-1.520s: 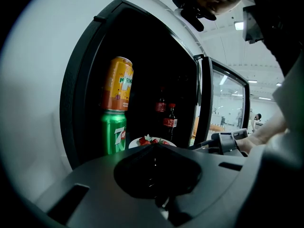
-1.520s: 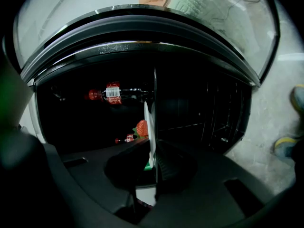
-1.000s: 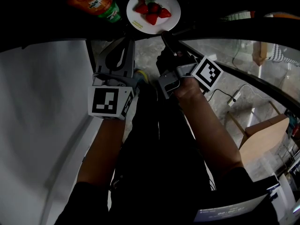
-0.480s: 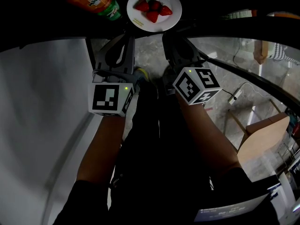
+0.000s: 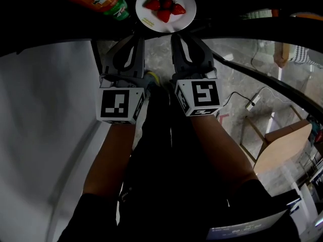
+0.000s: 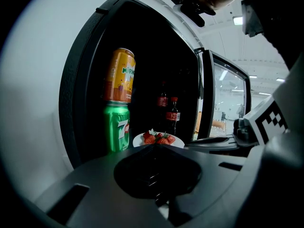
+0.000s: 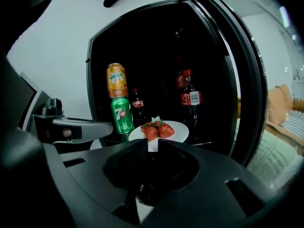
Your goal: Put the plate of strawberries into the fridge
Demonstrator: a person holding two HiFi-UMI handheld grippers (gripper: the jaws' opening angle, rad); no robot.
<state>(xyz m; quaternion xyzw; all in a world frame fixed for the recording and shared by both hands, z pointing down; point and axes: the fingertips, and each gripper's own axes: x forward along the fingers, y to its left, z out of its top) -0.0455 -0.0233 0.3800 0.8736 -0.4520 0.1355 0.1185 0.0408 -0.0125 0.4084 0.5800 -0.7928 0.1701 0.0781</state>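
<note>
My left gripper [image 5: 127,43] and right gripper [image 5: 187,40] are smooth, matt grey plastic, and their marker cubes [image 5: 118,106] are flat black print on white. The plate [image 7: 178,129] looks like glazed white ceramic, glossy at its rim. The strawberries [image 7: 159,130] have a wet-looking shine. The orange can [image 7: 117,80] and green can [image 7: 122,115] are painted metal with a sheen. The bottles [image 7: 190,98] are glossy plastic with paper-like labels. The fridge [image 6: 38,103] shell is smooth satin white.

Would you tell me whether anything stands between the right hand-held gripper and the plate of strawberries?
Nothing visible does. The plate lies straight ahead of the right hand-held gripper, with the green can off to its left and cola bottles behind it.
</note>
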